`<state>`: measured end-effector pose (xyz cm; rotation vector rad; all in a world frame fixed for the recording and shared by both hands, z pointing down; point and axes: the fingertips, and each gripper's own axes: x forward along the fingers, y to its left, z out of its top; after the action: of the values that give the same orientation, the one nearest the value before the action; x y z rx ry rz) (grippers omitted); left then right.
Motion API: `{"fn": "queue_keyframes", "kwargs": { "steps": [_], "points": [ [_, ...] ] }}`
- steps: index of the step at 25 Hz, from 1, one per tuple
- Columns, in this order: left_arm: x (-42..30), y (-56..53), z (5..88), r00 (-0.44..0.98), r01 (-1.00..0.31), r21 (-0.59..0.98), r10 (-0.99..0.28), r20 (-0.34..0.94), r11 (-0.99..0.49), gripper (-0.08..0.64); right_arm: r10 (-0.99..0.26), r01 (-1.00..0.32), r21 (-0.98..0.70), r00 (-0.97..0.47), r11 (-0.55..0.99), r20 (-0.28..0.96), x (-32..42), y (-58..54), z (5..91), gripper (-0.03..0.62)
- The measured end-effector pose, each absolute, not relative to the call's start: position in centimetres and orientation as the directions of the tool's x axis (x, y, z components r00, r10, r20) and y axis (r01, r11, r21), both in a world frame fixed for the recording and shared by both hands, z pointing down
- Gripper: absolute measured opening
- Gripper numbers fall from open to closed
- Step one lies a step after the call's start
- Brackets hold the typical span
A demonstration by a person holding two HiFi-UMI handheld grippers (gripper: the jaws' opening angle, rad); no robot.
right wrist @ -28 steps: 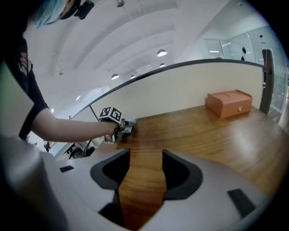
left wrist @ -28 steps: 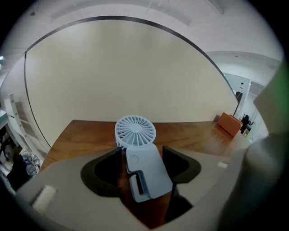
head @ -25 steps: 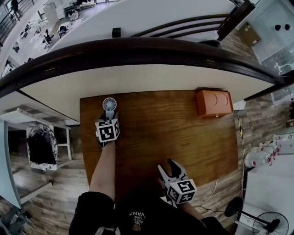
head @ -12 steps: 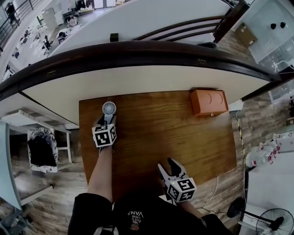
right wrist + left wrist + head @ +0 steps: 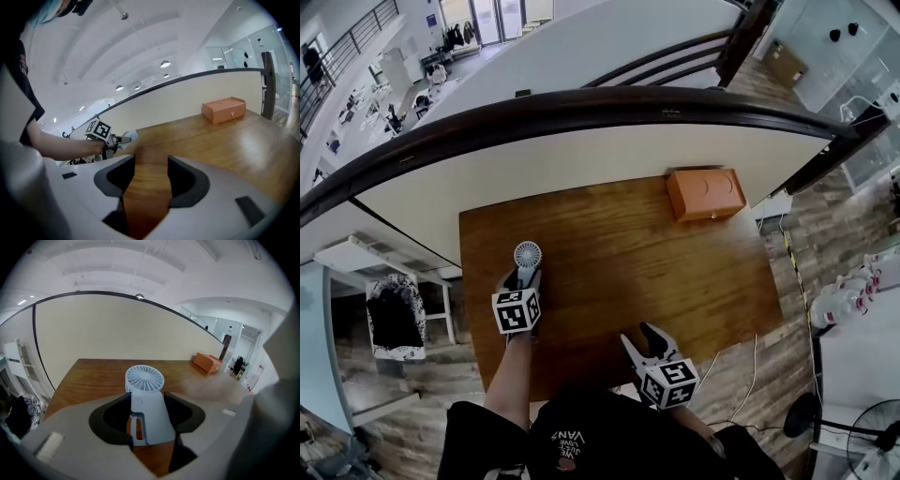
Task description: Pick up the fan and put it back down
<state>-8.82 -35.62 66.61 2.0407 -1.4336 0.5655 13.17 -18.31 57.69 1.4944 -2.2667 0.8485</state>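
The fan (image 5: 146,404), a small pale-blue handheld one, sits in my left gripper (image 5: 525,279). The jaws stand fairly wide, yet both dark pads (image 5: 110,420) press on its handle. Its round grille (image 5: 145,378) pokes out beyond the jaw ends, pointing away from me (I cannot tell from any view whether its foot touches the wood). Under and ahead of that gripper lies the wooden table (image 5: 93,376), with the gripper close to its left edge. My right gripper (image 5: 151,159) hangs well apart from the left one, to its right and nearer my body, over the table's near edge. Its jaws are parted with only bare wood showing between them. Far ahead of it and to its right, by the table's far edge, stands an orange box (image 5: 224,109). Beyond the table, past both grippers, runs a curved cream wall (image 5: 117,329) capped by a dark rail (image 5: 581,103).
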Motion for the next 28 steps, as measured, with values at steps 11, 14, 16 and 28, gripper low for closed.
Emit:
{"fn": "queue_keyframes", "kwargs": {
  "steps": [11,14,16,28],
  "points": [
    [-6.5,-25.5,66.5,0.304,-0.953,0.202,-0.704,0.642,-0.228,0.229,-0.735,-0.906,-0.306,-0.418,0.293,0.534,16.6,-11.5,57.7,0.193],
    [-5.9,-22.9,66.5,0.293,-0.956,0.203,-0.713,0.637,-0.212,0.229,-0.728,-0.9,-0.307,-0.431,0.309,0.533,16.9,-10.0,57.7,0.193],
    [-5.4,-21.3,66.7,0.288,-0.958,0.204,-0.715,0.637,-0.204,0.229,-0.725,-0.897,-0.303,-0.439,0.321,0.53,17.1,-9.2,57.5,0.193],
    [-2.4,-16.0,68.7,0.263,-0.965,0.201,-0.689,0.676,-0.171,0.229,-0.729,-0.893,-0.291,-0.448,0.342,0.518,19.6,-6.2,57.3,0.193]
  ]
}}
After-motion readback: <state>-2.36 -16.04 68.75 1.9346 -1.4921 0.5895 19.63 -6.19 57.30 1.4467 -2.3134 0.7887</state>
